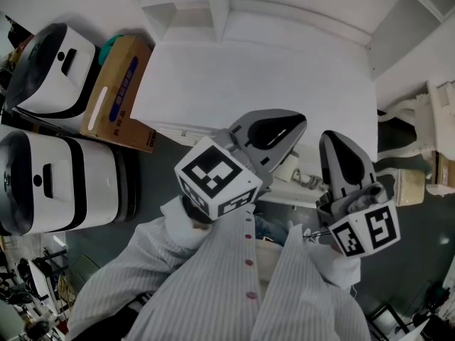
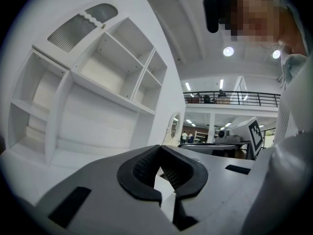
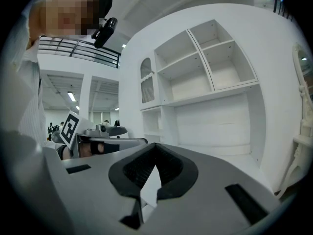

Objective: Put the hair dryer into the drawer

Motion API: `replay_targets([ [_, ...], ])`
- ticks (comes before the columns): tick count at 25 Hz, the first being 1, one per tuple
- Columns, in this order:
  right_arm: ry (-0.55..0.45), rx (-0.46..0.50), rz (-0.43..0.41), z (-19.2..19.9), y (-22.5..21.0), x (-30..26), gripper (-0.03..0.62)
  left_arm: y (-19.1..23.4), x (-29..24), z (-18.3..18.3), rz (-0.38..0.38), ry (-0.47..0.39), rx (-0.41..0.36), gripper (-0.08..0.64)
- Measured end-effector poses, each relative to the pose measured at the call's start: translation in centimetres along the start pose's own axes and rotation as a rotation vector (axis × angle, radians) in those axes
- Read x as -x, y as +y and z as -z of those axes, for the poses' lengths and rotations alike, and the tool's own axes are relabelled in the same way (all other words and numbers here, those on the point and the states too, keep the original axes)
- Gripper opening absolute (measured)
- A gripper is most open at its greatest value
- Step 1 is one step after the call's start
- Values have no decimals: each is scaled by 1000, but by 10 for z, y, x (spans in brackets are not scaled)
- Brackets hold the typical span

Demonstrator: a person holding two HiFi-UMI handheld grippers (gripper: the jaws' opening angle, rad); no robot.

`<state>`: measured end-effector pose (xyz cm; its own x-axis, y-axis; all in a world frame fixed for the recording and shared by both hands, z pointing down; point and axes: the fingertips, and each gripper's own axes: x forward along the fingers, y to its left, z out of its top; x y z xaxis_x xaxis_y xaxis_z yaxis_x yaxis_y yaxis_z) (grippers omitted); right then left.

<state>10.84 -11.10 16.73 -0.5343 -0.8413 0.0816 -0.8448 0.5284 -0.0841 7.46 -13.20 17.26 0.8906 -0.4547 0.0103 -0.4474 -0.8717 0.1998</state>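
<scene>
Now the left gripper (image 2: 161, 171) and right gripper (image 3: 153, 174) are hanging before the white worktop (image 1: 249, 77), fingers together on nothing; the hair dryer is showing in no view. I'm expecting light, rigid, slippery plastic, best taken by its handle.

Ahead of my left gripper (image 2: 159, 153) and my right gripper (image 3: 155, 148), both with jaws together, the flat white desk top (image 1: 249, 77) lies open right across. Its back is walled off by a tall white shelf unit with open cubbies (image 1: 213, 6). On the left, a brown cardboard box (image 1: 117, 94) sits just beside the desk, and two rounded white-and-black machines (image 1: 50, 69) beyond it block that side. On the right, a white carved furniture piece (image 1: 426, 119) stands near, with dark floor between.
</scene>
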Motion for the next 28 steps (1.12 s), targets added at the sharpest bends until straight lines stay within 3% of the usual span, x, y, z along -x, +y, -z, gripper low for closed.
replay_targets([
  [9, 16, -3, -4, 4, -3, 2, 11, -1, -1, 2, -2, 8, 2, 9],
  [14, 38, -13, -9, 9, -5, 2, 11, -7, -10, -8, 51, 38, -36, 9],
  [19, 54, -24, -3, 13, -4, 5, 11, 2, -4, -23, 34, 2, -5, 9],
  [23, 65, -22, 4, 14, -4, 5, 11, 11, -1, -28, 32, 11, -19, 9],
  [28, 65, -25, 18, 12, -7, 4, 11, 20, -1, -31, 47, 13, 17, 9],
])
